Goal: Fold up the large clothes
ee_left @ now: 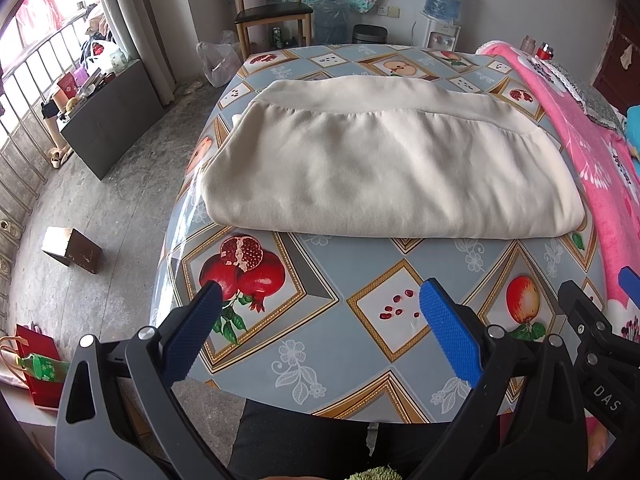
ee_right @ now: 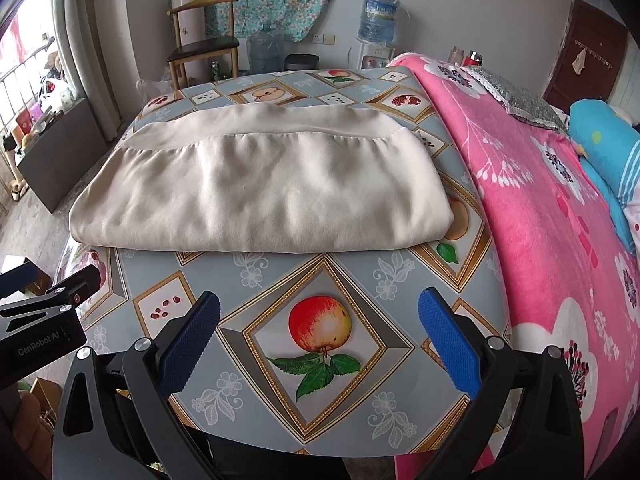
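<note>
The garment (ee_left: 384, 172) lay folded mid-counter (ee_left: 340, 280), hem band far. Left tool (ee_left: 320, 304) and right tool (ee_right: 320, 316) hovered near, jaws spread, empty, probably clear for inspection.

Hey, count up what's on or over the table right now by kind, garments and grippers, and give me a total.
Garment: 1, cream, folded, on the table
Left gripper: 1, open, empty
Right gripper: 1, open, empty
Total: 3
</note>
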### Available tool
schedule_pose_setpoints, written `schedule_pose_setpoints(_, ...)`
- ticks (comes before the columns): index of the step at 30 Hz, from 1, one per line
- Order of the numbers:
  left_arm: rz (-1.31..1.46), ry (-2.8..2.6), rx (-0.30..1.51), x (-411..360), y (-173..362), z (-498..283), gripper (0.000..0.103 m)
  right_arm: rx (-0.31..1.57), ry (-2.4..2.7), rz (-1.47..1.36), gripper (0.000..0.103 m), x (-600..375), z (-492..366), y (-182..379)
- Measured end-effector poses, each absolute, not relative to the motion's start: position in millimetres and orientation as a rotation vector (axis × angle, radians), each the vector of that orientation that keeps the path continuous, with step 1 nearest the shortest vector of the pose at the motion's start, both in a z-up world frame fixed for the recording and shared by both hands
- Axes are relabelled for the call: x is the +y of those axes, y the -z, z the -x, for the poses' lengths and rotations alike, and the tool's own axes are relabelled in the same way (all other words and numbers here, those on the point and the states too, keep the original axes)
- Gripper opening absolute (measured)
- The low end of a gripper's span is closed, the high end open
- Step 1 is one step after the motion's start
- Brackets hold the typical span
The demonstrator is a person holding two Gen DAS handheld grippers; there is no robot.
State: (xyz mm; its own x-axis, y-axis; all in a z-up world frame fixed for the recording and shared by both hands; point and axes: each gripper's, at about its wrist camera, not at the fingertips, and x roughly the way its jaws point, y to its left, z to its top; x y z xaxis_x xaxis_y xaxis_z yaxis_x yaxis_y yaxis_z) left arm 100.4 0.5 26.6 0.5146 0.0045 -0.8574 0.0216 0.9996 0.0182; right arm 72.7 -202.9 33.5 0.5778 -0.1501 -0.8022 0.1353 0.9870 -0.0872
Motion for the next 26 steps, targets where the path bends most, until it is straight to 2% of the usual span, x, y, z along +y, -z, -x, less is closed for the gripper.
schedule_pose_setpoints(26, -0.025, 0.011, 1.032, 0.4, -26.3, -100.2, 0.095, 0.942, 0.168, 0.014, 0.097, -204.8, -71.7, -33.4)
